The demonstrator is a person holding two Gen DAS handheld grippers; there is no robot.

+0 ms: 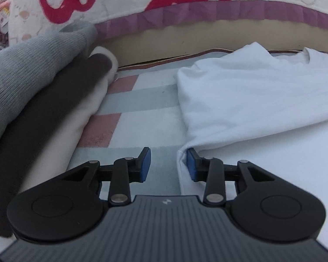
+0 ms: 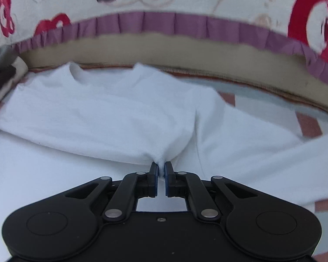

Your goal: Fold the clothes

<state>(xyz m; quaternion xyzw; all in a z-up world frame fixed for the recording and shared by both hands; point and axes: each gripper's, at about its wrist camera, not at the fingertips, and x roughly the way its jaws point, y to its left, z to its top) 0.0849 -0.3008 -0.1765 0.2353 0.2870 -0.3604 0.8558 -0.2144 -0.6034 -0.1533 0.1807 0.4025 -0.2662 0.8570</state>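
A white shirt (image 1: 251, 91) lies spread on the checked mat, folded over on itself, its neckline toward the bed. My left gripper (image 1: 168, 163) stands open at the shirt's left edge. That edge hangs just inside the right pad (image 1: 191, 166), and the left pad touches nothing. In the right wrist view the white shirt (image 2: 109, 113) fills the middle, with a sleeve trailing off to the right. My right gripper (image 2: 161, 170) is shut on a pinch of the shirt's near fold, and the cloth bunches up between its pads.
A stack of folded clothes (image 1: 32, 87), grey knit over dark brown over cream, sits at the left on the checked mat (image 1: 142, 100). Behind runs the bed's edge with a purple-frilled quilt (image 1: 207, 13). The same frill (image 2: 164, 26) curves across the right wrist view.
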